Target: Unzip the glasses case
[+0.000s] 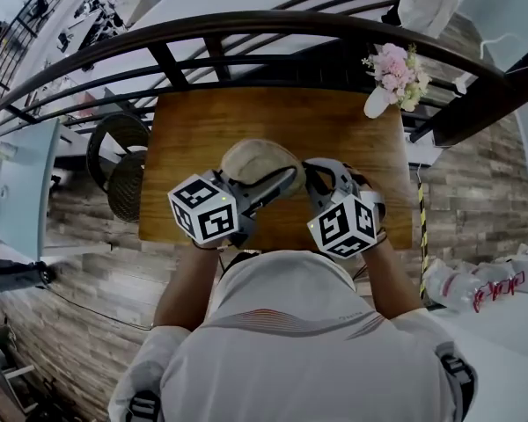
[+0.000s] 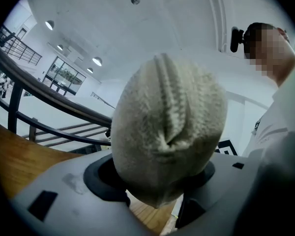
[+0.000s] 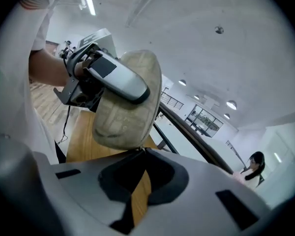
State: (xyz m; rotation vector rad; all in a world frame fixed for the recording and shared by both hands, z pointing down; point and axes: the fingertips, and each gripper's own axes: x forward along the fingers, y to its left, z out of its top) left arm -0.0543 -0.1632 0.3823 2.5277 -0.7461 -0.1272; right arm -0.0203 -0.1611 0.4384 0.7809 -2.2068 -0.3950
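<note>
Wood table [image 1: 194, 121] below; glasses case [image 1: 251, 161] is held up over it, not resting. Left gripper [image 2: 155, 188] has fingers [image 2: 101, 181] spread wide, clamped on case sides. Right gripper [image 3: 138, 154] has fingers fully together at case's end edge, prob on zip pull, too small to confirm. Zip [image 2: 169, 97] looks mostly shut w/ small gap at near end, so unzip barely begun; nearly whole run left.

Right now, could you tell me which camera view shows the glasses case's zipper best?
The left gripper view: the zipper runs down the glasses case, facing the camera. The head view shows only the case's top, partly hidden; the right gripper view shows its side.
</note>
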